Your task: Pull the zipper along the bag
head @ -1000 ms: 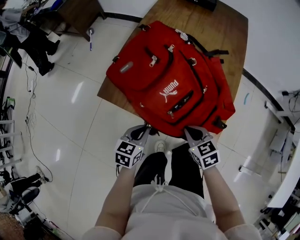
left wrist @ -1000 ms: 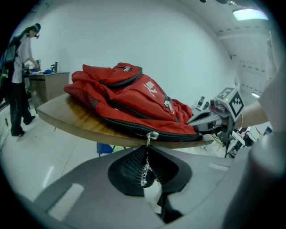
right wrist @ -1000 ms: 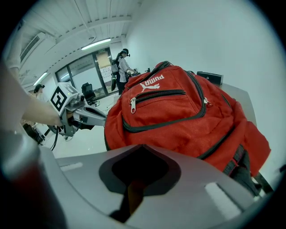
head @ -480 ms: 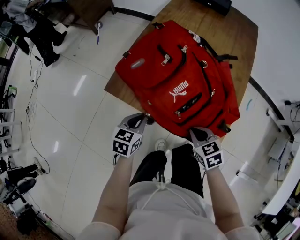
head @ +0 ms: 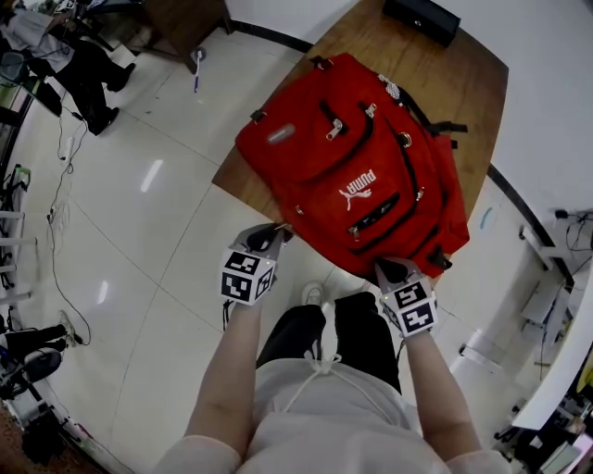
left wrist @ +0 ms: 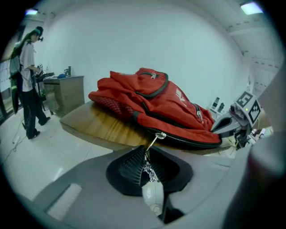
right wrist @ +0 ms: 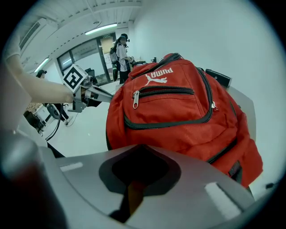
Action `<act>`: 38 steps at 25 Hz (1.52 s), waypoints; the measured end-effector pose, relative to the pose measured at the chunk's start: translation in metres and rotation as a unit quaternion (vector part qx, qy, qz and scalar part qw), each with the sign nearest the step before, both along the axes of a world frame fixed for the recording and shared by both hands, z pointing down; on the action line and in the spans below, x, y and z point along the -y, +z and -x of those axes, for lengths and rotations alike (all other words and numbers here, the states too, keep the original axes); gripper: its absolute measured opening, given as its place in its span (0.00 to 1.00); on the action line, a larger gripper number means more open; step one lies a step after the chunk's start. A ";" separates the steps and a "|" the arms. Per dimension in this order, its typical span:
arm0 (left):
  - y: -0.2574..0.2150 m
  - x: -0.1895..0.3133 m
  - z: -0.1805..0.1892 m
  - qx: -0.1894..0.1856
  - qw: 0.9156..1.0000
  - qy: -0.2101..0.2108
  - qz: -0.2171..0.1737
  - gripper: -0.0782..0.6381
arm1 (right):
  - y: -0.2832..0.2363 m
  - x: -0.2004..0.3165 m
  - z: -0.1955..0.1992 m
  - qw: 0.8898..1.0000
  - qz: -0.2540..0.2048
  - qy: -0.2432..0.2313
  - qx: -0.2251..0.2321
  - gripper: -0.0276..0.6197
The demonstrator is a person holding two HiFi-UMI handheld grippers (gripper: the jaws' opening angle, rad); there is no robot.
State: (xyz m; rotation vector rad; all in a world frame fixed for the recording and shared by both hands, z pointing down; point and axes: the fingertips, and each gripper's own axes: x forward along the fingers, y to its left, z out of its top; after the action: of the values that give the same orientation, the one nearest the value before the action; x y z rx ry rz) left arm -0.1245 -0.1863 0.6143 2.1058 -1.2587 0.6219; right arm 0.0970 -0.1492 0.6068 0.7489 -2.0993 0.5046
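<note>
A red backpack (head: 361, 167) lies on a wooden table (head: 463, 74), its bottom edge hanging over the near side. My left gripper (head: 275, 233) is at the bag's near-left corner. In the left gripper view its jaws (left wrist: 149, 172) are opening, with the metal zipper pull (left wrist: 151, 145) and its small chain still between the pads, running up to the slider (left wrist: 160, 134) on the black zipper. My right gripper (head: 394, 270) is at the bag's bottom edge. In the right gripper view its jaws (right wrist: 140, 167) are closed, with the red fabric (right wrist: 178, 107) running down into them.
A black box (head: 422, 18) sits at the table's far end. A person (left wrist: 29, 80) stands by a metal cabinet (left wrist: 67, 91) to the left, and other people (right wrist: 120, 56) stand farther back. The wearer's legs (head: 324, 333) are right below the table edge, on white tiled floor.
The head view has shifted, so the bag sits higher and further right in the picture. Both grippers stay at the bag's near edge, the left one still at the corner.
</note>
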 end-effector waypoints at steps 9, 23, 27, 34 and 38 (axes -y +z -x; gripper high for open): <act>-0.018 0.017 0.028 -0.010 0.999 -0.042 -0.016 0.14 | 0.000 0.000 0.000 1.000 -0.004 0.000 -0.013 0.05; -0.040 -0.028 0.005 0.011 0.996 -0.059 -0.059 0.26 | -0.014 -0.001 -0.013 0.996 -0.021 0.084 0.000 0.05; -0.068 -0.047 -0.022 -0.016 0.995 -0.042 -0.090 0.26 | -0.036 -0.018 -0.032 0.992 -0.048 0.114 0.026 0.05; -0.127 -0.109 -0.083 -0.024 0.988 0.024 -0.151 0.22 | -0.078 -0.083 -0.052 0.980 -0.095 0.143 0.098 0.05; -0.151 -0.160 -0.105 -0.045 0.983 0.046 -0.173 0.17 | -0.110 -0.135 -0.045 0.974 -0.126 0.127 0.140 0.05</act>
State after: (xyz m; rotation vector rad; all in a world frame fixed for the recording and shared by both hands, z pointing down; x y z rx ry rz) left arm -0.0195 -0.0261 0.4630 2.4572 -1.2990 0.3599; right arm 0.1419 -0.0143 0.4965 1.1613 -2.3726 0.5093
